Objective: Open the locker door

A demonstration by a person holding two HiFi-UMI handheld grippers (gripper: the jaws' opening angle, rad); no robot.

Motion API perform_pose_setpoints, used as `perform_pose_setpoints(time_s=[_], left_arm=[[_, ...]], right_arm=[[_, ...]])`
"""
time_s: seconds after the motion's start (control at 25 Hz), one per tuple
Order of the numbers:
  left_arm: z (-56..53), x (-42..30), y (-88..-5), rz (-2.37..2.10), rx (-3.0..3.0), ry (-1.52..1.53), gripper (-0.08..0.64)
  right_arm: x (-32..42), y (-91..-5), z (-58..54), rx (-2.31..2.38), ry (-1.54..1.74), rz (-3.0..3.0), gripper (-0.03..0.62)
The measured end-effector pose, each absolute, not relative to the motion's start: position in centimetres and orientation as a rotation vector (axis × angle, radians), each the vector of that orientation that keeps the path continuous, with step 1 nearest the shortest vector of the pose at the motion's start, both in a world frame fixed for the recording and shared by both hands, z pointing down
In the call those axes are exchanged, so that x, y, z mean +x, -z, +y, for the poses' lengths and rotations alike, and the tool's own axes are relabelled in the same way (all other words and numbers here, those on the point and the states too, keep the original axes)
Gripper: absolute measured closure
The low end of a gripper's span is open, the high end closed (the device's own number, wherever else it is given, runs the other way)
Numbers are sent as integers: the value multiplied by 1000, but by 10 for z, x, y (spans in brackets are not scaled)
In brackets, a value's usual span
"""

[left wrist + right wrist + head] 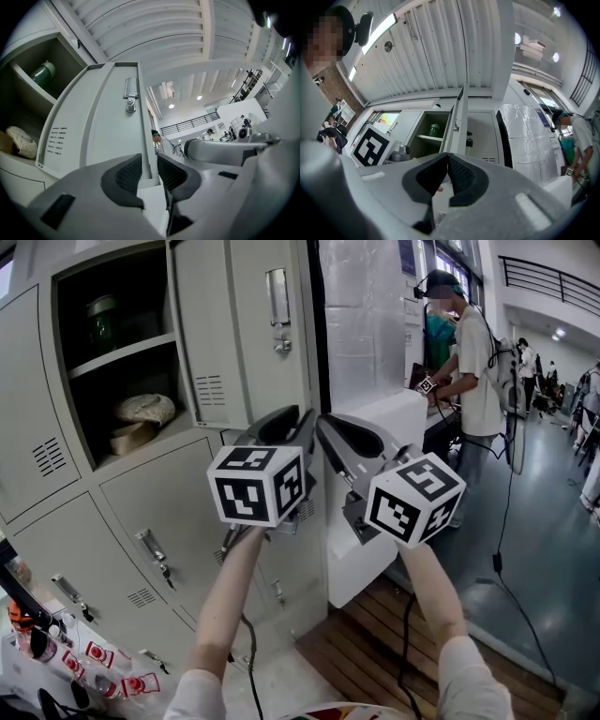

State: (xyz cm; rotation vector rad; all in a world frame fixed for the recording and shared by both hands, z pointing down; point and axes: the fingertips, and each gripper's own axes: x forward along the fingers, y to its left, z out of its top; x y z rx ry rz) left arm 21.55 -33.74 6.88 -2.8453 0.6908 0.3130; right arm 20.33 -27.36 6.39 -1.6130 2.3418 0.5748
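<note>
The grey metal locker door (239,334) already stands swung out from its compartment, roughly at a right angle to the bank of grey lockers (56,418), so the main part of the task looks done. Inside the open compartment there is a green jar (98,320) on the upper shelf and a pale round bundle (145,409) on the lower one. A silver latch (278,310) sits near the door's free side.

The left gripper (149,161) has the lower free edge of the door between its jaws. They stand about half apart, and both dark pads seem to lie against the sheet metal, one on each face. The right gripper (447,159) is fully closed with nothing between its pads, just beside the left one. In my judgement, what is left is only to let go of the door, or to push it a little wider.

The lockers stand beside wooden planks (375,634) and a white block (375,474). Beyond lies the glossy grey floor (544,559) of a large hall, where a person in a white shirt (478,362) stands at the right.
</note>
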Motion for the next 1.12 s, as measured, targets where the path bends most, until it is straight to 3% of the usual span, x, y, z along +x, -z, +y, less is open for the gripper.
perform_pose_setpoints(time_s=[0.32, 1.12], left_arm=[[-330, 208, -64, 692, -2828, -332, 390], [-298, 126, -18, 785, -2717, -502, 383]], right_arm=[[203, -60, -267, -1581, -576, 2342, 588], [151, -36, -255, -1403, -634, 2388, 588]])
